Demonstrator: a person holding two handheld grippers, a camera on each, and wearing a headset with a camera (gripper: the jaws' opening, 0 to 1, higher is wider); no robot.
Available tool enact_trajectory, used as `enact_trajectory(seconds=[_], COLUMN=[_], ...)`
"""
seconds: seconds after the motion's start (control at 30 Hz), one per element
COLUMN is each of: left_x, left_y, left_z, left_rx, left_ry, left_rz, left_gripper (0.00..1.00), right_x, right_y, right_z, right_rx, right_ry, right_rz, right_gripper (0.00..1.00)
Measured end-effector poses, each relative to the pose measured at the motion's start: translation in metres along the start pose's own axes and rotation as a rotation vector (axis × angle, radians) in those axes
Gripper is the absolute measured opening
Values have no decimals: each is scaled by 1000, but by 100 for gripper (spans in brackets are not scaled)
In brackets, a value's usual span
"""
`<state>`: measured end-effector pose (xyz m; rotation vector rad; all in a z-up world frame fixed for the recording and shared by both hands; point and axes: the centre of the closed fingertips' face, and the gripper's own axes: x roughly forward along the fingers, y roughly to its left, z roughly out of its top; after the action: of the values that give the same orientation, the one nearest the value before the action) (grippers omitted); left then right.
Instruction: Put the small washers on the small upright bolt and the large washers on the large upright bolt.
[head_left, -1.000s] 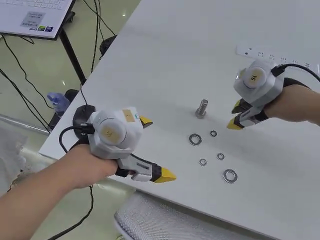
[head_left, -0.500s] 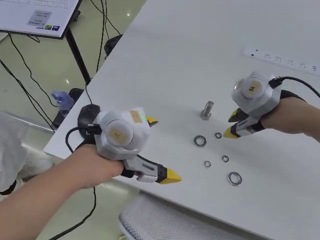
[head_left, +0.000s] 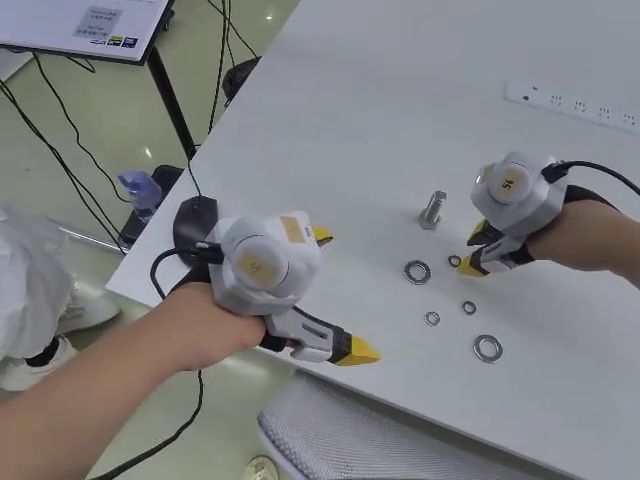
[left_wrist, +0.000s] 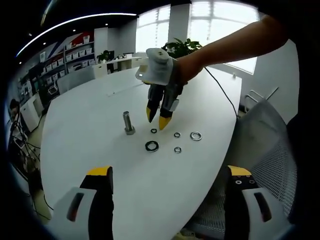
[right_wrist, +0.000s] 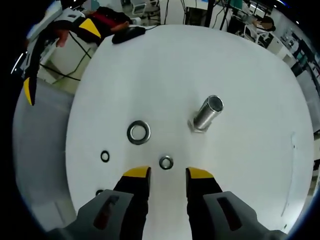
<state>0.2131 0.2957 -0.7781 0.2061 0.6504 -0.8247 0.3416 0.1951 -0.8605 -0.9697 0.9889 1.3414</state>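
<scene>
A small silver metal ring washer lies flat on the white surface, just ahead of the gap between the jaws of the right hand-held gripper. The jaws' yellow tips stand a little apart and clasp nothing; whether they touch the surface cannot be told. Beyond that washer a silver metal bolt stands upright on its hexagonal head, its shank bare. A large silver metal ring washer lies near the bolt on the side toward the person, just beside the first small one. A second small washer and a third small washer lie nearer the person, close together but apart. A second large washer lies nearest the front edge of the surface. All five washers are flat and none touches another. The left hand-held gripper hangs at the near edge of the surface, well apart from the washers, its jaws spread wide and holding nothing. In the left gripper view the bolt and washers lie well ahead, between its yellow tips. A white power strip lies at the far side of the surface. A black round device with a cable sits by its left edge, and a grey mesh chair stands below the front edge.
</scene>
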Motion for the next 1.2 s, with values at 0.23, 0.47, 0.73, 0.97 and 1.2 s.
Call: enact_trajectory(seconds=[0.23, 0.47, 0.73, 0.97, 1.2], left_x=[-1, -1, -1, -2, -1], left_y=[-1, -3, -3, -2, -3], left_z=[-1, -1, -1, 1, 2], left_rx=[-7, -7, -7, -3, -5], left_ry=[-4, -3, -4, -7, -10], left_rz=[-2, -4, -6, -5, -2], left_gripper=[95, 98, 98, 97, 95], right_x=[7, 10, 11, 11, 12], right_y=[0, -2, 2, 4, -1], right_z=[3, 3, 2, 3, 3], right_rx=[3, 14, -13, -46, -21], right_ry=[-1, 7, 34, 60, 64], right_rz=[-6, -6, -19, -13, -23], right_gripper=[29, 28, 24, 20, 15])
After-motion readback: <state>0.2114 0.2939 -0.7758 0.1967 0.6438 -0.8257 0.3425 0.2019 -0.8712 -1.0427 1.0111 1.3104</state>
